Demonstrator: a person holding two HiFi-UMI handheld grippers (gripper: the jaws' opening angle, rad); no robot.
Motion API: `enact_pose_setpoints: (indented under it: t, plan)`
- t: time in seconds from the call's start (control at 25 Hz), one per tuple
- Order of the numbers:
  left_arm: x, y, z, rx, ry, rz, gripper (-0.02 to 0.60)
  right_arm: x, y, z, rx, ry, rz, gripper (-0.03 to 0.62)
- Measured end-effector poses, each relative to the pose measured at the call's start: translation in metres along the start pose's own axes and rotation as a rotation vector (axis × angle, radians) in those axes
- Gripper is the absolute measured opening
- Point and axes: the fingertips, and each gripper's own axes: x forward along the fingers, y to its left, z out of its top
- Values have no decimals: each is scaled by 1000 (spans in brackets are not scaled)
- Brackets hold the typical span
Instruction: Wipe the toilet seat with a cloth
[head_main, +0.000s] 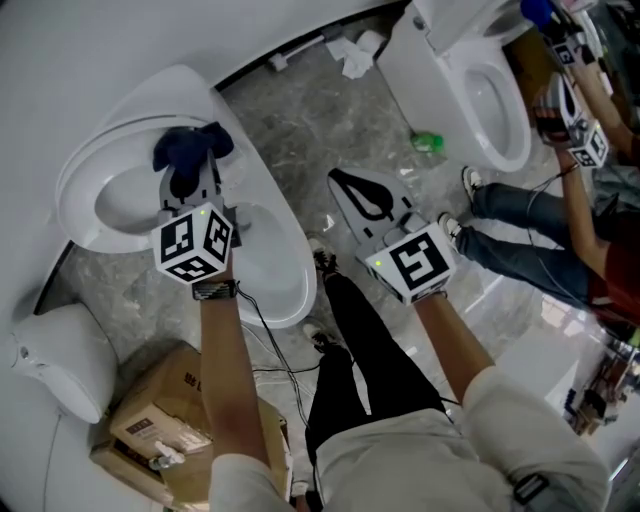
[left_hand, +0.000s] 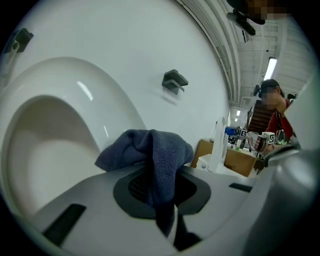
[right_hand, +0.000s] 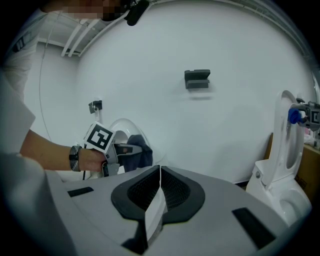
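At the upper right rim of the seat (head_main: 85, 200), your left claw (head_main: 192, 180) is clamped on the blue cloth (head_main: 190, 148). The ring stretches away to the cloth's left. Your right claw (head_main: 362, 197), closed on nothing, sits well apart, so the left is nearer.

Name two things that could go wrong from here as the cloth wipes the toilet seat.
The cloth is pinched in the left gripper by one fold, with the rest bunched loose, so it may slip out against the toilet seat. The black cable from that wrist trails past the bowl and could snag.
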Motion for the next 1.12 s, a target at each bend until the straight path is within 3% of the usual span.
enact_pose_setpoints:
  t: [0.52,0.68,0.8,1.12]
  plan:
    - [33,-5,-111,-24,197,-30,37,7,-6,-24,14,31,-5,29]
    - [38,-7,-133,-64,208,-53,37,7,-12,-33,19,53,-8,29]
    - [40,-7,-162,-106,274,-64,37,9,-15,-34,3,50,-2,29]
    - [33,-9,-183,-131,300,-68,35,13,-12,-43,9,65,5,29]
